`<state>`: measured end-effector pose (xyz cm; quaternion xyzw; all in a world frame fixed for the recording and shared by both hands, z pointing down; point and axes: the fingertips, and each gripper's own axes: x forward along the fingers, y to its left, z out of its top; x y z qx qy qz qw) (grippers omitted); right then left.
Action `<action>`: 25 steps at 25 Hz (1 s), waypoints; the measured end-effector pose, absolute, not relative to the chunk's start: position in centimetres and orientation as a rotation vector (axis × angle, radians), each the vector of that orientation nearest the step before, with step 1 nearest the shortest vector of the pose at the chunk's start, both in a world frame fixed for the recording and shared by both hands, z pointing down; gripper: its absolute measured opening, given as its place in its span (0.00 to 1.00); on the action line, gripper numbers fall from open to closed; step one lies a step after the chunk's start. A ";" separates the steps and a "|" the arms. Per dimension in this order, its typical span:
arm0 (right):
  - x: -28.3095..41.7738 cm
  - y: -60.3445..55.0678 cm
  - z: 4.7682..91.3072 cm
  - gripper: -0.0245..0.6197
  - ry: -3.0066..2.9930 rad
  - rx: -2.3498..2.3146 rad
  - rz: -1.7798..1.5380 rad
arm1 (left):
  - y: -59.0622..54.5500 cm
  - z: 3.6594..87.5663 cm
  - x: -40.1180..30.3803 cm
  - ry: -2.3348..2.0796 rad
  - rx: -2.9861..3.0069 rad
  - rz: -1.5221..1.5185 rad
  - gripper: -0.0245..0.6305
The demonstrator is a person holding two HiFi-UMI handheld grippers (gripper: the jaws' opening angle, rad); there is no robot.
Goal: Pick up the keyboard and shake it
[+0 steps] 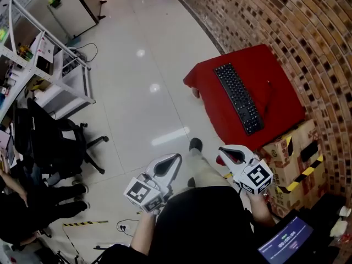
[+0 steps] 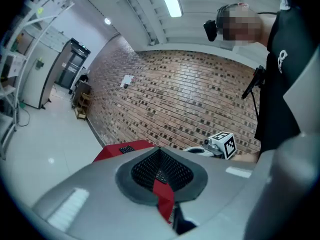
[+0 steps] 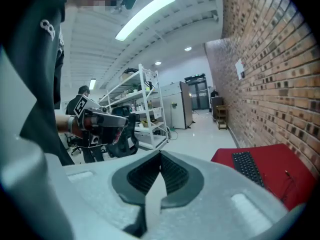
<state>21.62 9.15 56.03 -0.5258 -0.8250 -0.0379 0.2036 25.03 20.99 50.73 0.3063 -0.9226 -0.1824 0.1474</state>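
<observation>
Black full-size keyboard [image 1: 238,98]: lies flat on the table top, long side running along it – untouched, and well apart from both grippers.
Red cloth-covered table [image 1: 283,100]: stands against the brown brick wall [image 1: 308,26]; the cloth hangs over the edge facing the floor.
Thin dark cable [image 1: 267,97]: rests on the cloth just beside the keyboard, on the wall side; whether it joins the keyboard cannot be told.
Left gripper [image 2: 160,165]: white two-jaw tool with a square-marker cube, held low in front of the person's dark-clothed body and pointing towards the table; its ribbed dark pads are clenched together with nothing between them.
Right gripper [image 3: 160,170]: a matching white tool, held beside the left one at about the same height and aimed roughly the same way; jaws likewise pressed together and empty – the keyboard shows far beyond them in the right gripper view.
Pale glossy tiled floor [image 1: 148,54]: separates the person from the table and reflects ceiling lights.
Cardboard boxes with yellow-and-black tape [image 1: 294,158]: stacked at the near end of the table, against the wall.
White metal shelving rack [image 1: 66,76]: stands across the floor from the table.
Black office chair [image 1: 52,142]: placed near the rack, on the person's left.
</observation>
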 end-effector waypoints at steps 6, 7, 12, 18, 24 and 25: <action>11.3 6.3 55.7 0.03 -2.419 -1.278 0.032 | 20.3 50.0 15.6 -2.600 0.976 -0.383 0.06; 9.8 6.0 55.4 0.03 -2.437 -1.259 0.048 | 20.2 50.0 14.1 -2.588 0.985 -0.370 0.06; 3.9 4.6 54.4 0.03 -2.508 -1.173 0.098 | 18.7 48.4 7.7 -2.539 1.100 -0.285 0.06; 1.0 2.3 54.0 0.03 -2.566 -1.055 0.108 | 15.8 48.3 2.5 -2.468 1.252 -0.222 0.06; -0.7 -1.0 53.7 0.03 -2.643 -0.873 0.134 | 11.3 48.1 -0.8 -2.316 1.441 -0.215 0.06; -0.8 -1.5 53.9 0.03 -2.652 -0.840 0.137 | 10.6 48.2 -1.4 -2.285 1.452 -0.200 0.06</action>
